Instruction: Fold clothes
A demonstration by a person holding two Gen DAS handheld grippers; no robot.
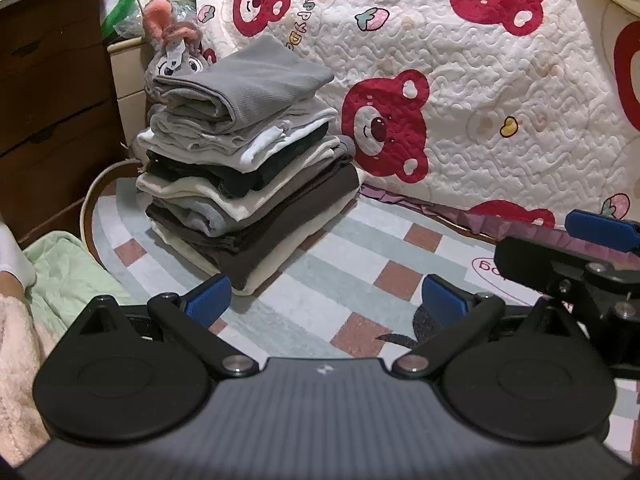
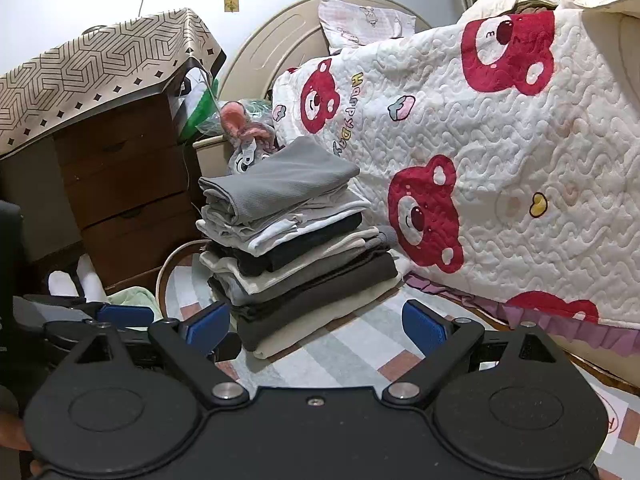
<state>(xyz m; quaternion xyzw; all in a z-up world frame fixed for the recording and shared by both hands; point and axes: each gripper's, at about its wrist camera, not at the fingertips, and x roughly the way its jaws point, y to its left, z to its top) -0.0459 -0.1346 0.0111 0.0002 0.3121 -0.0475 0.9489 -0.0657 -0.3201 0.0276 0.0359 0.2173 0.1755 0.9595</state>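
A tall stack of folded clothes (image 1: 240, 168) stands on the checked rug, topped by a folded grey garment (image 1: 256, 80). The right wrist view shows the same stack (image 2: 296, 256) with that grey garment (image 2: 280, 188) on top. My left gripper (image 1: 326, 300) hovers just in front of the stack, open, with nothing between its blue pads. My right gripper (image 2: 316, 324) is also open and empty, near the stack's front corner. In the left wrist view the right gripper shows at the right edge; in the right wrist view the left gripper shows at the lower left.
A bed draped with a white quilt printed with red bears (image 1: 460, 92) rises right behind the stack. A dark wooden dresser (image 1: 52, 100) stands at left, a grey plush toy (image 1: 176, 56) behind the stack. A light green cloth (image 1: 68, 268) lies at the lower left beside a person's sleeve.
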